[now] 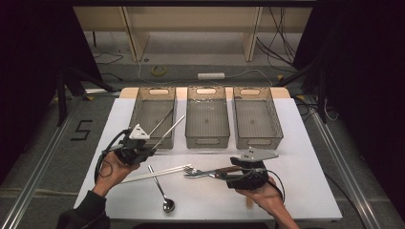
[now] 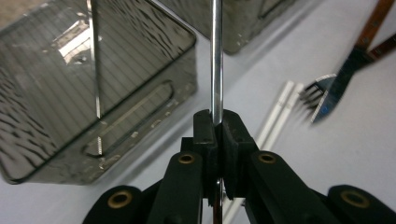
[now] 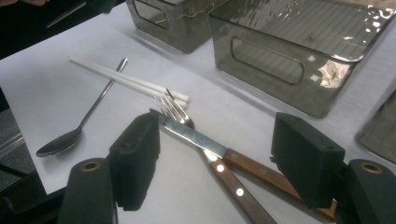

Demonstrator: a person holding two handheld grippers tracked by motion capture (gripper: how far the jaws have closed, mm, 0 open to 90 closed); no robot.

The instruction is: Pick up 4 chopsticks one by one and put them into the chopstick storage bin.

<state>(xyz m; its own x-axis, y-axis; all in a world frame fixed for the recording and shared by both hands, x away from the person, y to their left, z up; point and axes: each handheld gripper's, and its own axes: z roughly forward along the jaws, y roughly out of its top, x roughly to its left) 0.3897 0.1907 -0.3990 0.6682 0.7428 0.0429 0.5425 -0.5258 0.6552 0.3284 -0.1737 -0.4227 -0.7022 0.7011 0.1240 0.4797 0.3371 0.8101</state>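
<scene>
My left gripper (image 1: 151,150) is shut on a thin metal chopstick (image 1: 169,131), which juts up and right beside the near corner of the left bin (image 1: 135,112). In the left gripper view the pads (image 2: 205,128) pinch that chopstick (image 2: 215,60). A second metal chopstick (image 1: 161,121) leans inside the bin. My right gripper (image 1: 224,174) stands open low over the table. A wood-handled knife (image 3: 196,137) and fork (image 3: 170,107) lie crossed between its fingers (image 3: 140,154), with no pad pressing on them.
A pair of white chopsticks (image 1: 157,172) and a metal spoon (image 1: 162,191) lie on the white table between my hands. An empty middle bin (image 1: 207,140) and right bin (image 1: 258,143) stand behind, in a row with the left one.
</scene>
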